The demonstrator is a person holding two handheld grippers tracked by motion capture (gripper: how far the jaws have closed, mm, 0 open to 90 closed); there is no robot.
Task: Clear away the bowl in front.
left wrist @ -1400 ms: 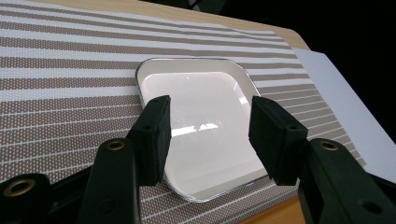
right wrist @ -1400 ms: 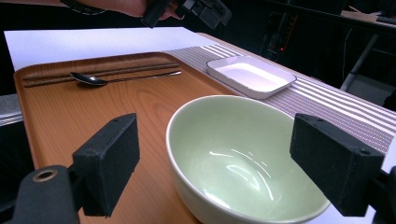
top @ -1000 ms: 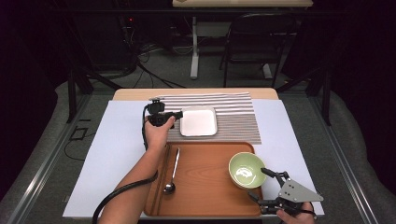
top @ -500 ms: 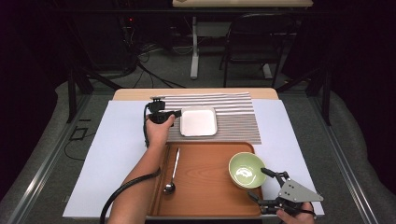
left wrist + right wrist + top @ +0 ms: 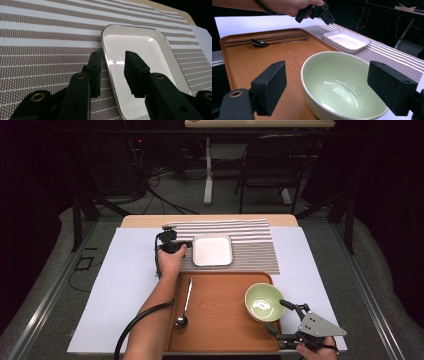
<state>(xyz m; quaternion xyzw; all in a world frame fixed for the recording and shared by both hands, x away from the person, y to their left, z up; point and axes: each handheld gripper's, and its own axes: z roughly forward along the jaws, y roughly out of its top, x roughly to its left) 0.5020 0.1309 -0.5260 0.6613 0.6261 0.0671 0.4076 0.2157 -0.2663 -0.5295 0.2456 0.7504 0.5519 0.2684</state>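
The left gripper (image 5: 186, 243) sits over the left rim of the white square dish (image 5: 212, 250), which rests on the striped placemat (image 5: 250, 240) at the far middle of the table (image 5: 125, 285). In the left gripper view, the jaws straddle that rim (image 5: 106, 62): one jaw stands outside the dish over the placemat (image 5: 50, 37), the other over the dish floor (image 5: 147, 50). The jaws have just been closing, with the rim between them. A visible gap remains on each side of the rim, so the pads do not yet press on it; whether the jaw tips touch the surfaces beneath them cannot be determined from this angle.

The right gripper (image 5: 281, 317) is held at the near right corner of the wooden tray (image 5: 220, 290). Its jaws stand wide apart, one on either side of the green bowl (image 5: 264, 301), and are clear of the bowl wall in the right gripper view (image 5: 342, 82). The bowl stands upright on the right part of the tray.

A spoon (image 5: 184, 304) lies on the left part of the tray, bowl end nearest the person, well apart from the green bowl. The tray lies just near of the placemat, and both rest on a white sheet (image 5: 120, 270) covering the table.
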